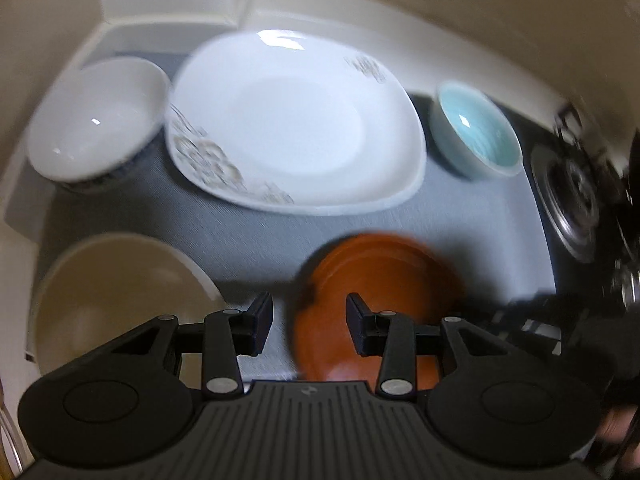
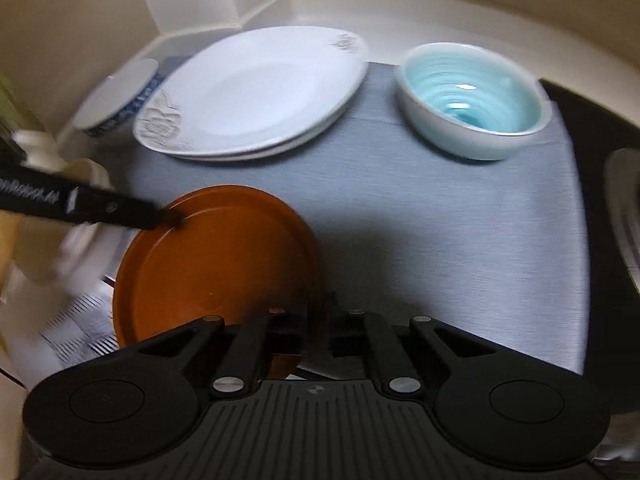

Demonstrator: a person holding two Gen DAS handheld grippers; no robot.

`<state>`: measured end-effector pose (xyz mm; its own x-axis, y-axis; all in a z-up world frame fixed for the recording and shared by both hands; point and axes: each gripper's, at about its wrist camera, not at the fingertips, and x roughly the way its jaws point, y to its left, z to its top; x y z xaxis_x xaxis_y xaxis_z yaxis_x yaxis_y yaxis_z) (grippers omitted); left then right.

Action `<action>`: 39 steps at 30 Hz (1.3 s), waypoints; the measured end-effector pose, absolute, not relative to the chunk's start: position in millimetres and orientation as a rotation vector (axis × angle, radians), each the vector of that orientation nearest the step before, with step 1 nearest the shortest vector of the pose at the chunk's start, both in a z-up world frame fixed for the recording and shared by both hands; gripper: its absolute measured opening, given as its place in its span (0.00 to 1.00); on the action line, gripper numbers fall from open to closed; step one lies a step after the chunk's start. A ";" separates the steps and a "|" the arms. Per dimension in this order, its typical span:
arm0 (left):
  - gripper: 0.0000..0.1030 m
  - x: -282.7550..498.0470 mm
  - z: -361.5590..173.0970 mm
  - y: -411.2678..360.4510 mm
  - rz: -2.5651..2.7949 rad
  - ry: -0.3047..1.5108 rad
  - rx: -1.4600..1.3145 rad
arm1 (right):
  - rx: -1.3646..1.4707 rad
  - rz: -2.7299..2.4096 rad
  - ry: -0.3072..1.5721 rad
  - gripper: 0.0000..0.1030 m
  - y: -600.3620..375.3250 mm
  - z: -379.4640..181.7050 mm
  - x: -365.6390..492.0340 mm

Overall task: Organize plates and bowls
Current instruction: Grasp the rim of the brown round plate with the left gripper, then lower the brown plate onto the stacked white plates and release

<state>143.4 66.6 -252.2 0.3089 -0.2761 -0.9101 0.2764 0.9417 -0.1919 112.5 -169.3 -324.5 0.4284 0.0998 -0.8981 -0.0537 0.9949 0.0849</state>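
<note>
An orange plate [image 2: 216, 264] is tilted above the grey mat [image 2: 440, 220]. My right gripper [image 2: 316, 336] is shut on its near right rim. My left gripper [image 1: 310, 320] is open, its jaws astride the plate's [image 1: 384, 280] left edge; its finger [image 2: 120, 210] shows at the plate's far left rim in the right wrist view. A large white patterned plate [image 1: 292, 128], stacked on another [image 2: 256, 92], lies at the back. A white bowl [image 1: 100, 120] with blue outside [image 2: 120, 96] is at back left, a light blue bowl [image 1: 476, 132] [image 2: 472, 96] at back right. A beige bowl [image 1: 120, 300] is at front left.
A black stove with a burner [image 1: 576, 196] borders the mat on the right. White counter edge and wall [image 2: 320, 0] run behind the dishes. White and striped things [image 2: 76, 280] lie left of the orange plate.
</note>
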 end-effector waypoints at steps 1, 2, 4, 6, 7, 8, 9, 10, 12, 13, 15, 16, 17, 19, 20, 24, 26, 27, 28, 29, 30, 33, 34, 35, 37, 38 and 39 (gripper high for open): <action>0.43 140.6 -256.3 59.3 -0.389 1.218 0.017 | 0.053 0.081 1.126 0.08 -177.1 -320.7 109.5; 0.43 137.4 -261.2 50.6 -0.406 1.232 0.040 | 0.075 0.076 1.128 0.08 -187.8 -317.3 107.5; 0.43 131.0 -270.8 36.7 -0.409 1.260 0.092 | 0.113 0.090 1.160 0.08 -198.9 -314.9 104.1; 0.44 129.7 -282.4 25.6 -0.395 1.293 0.117 | 0.145 0.081 1.187 0.11 -204.7 -315.8 100.2; 0.44 128.4 -283.6 21.9 -0.399 1.258 0.113 | 0.150 0.085 1.180 0.11 -206.1 -315.4 96.6; 0.41 129.0 -287.0 17.7 -0.402 1.258 0.122 | 0.150 0.087 1.173 0.12 -206.5 -315.9 95.1; 0.26 129.0 -289.5 13.5 -0.397 1.242 0.141 | 0.145 0.087 1.166 0.12 -206.0 -315.9 92.9; 0.22 128.5 -292.0 9.4 -0.379 1.221 0.172 | 0.135 0.085 1.159 0.12 -204.5 -315.9 91.3; 0.17 129.2 -296.3 6.5 -0.355 1.218 0.164 | 0.114 0.080 1.149 0.12 -201.8 -315.8 89.3; 0.14 131.5 -299.0 8.9 -0.341 1.224 0.143 | 0.105 0.076 1.147 0.11 -200.6 -315.6 88.6; 0.07 133.9 -300.8 13.4 -0.310 1.251 0.094 | 0.081 0.075 1.150 0.09 -197.6 -314.4 89.7; 0.07 135.6 -299.4 17.5 -0.296 1.262 0.063 | 0.086 0.077 1.150 0.08 -197.5 -312.3 89.9; 0.06 136.5 -295.8 20.9 -0.287 1.261 0.037 | 0.100 0.085 1.144 0.08 -197.6 -307.9 89.9; 0.06 138.1 -285.6 26.7 -0.273 1.236 0.009 | 0.105 0.097 1.122 0.08 -197.2 -295.9 90.8; 0.06 140.4 -279.6 28.5 -0.263 1.219 0.003 | 0.102 0.102 1.106 0.08 -195.7 -287.9 92.8; 0.06 162.2 -255.0 34.9 -0.234 1.148 -0.022 | 0.091 0.127 1.047 0.08 -187.8 -256.7 114.1; 0.06 181.5 -246.9 39.6 -0.229 1.115 -0.042 | 0.082 0.137 1.018 0.08 -185.3 -246.8 130.2; 0.06 191.3 -245.0 41.5 -0.222 1.108 -0.056 | 0.083 0.140 1.007 0.08 -184.2 -243.7 139.4; 0.06 203.7 -244.2 44.9 -0.214 1.103 -0.070 | 0.088 0.143 0.998 0.08 -183.5 -241.5 148.8; 0.06 220.1 -241.5 48.5 -0.207 1.096 -0.083 | 0.099 0.145 0.989 0.08 -183.2 -240.4 159.6; 0.06 234.8 -243.2 50.9 -0.198 1.088 -0.092 | 0.109 0.145 0.983 0.08 -182.8 -240.6 170.6; 0.06 273.8 -256.9 56.6 -0.161 1.089 -0.103 | 0.121 0.147 0.971 0.08 -179.4 -248.5 204.6; 0.06 286.6 -264.8 58.2 -0.145 1.101 -0.115 | 0.125 0.147 0.971 0.08 -177.5 -252.6 214.9; 0.07 298.3 -273.2 59.4 -0.132 1.114 -0.129 | 0.124 0.144 0.974 0.08 -175.4 -258.6 226.2; 0.07 316.5 -288.8 59.7 -0.114 1.131 -0.138 | 0.103 0.132 0.981 0.08 -171.0 -270.0 243.4; 0.07 319.3 -294.4 58.6 -0.105 1.135 -0.136 | 0.095 0.124 0.984 0.08 -169.3 -277.0 252.3; 0.07 325.8 -303.1 56.8 -0.099 1.139 -0.131 | 0.092 0.120 0.986 0.08 -167.8 -283.1 258.5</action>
